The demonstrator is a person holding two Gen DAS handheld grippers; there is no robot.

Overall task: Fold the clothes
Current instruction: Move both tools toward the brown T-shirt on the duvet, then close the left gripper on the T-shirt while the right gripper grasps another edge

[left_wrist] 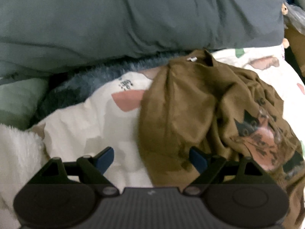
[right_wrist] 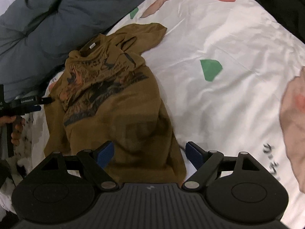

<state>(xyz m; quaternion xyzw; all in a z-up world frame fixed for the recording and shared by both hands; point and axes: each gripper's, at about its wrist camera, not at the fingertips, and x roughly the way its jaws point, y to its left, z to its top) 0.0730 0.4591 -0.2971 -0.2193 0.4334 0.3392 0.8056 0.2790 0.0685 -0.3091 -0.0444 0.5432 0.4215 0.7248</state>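
Bedding fills both views: a white bedsheet (right_wrist: 219, 43) printed with pink, red and green shapes, a grey duvet (left_wrist: 133, 15) heaped along its far side, a blue-grey fuzzy blanket (left_wrist: 106, 74) tucked under the duvet's edge, and a white fleecy cloth (left_wrist: 17, 148) at the near left of the left wrist view; much of the left view is blurred, so the sheet's small dark print cannot be read; a pale, pinkish blurred shape at the right edge of the right wrist view is cut off and cannot be identified.

An olive-brown t-shirt (right_wrist: 118, 103) lies crumpled on the sheet, its collar and white neck label toward the duvet, its hem toward the near edge; the chest graphic in black and orange is creased and partly folded under, so its picture and lettering are hard to make out.

The left hand-held gripper (left_wrist: 151, 160) is released, jaws spread wide; the shirt's left edge lies between them, nearer the right finger, and whether it touches is unclear; from the right wrist view this gripper (right_wrist: 43, 101) reaches in from the far left, fingertips at the shirt's edge, with a person's fingers (right_wrist: 17, 129) wrapped on its handle.

The right hand-held gripper (right_wrist: 149, 153) is likewise released, jaws wide, with the shirt's hem between them, grasping nothing.
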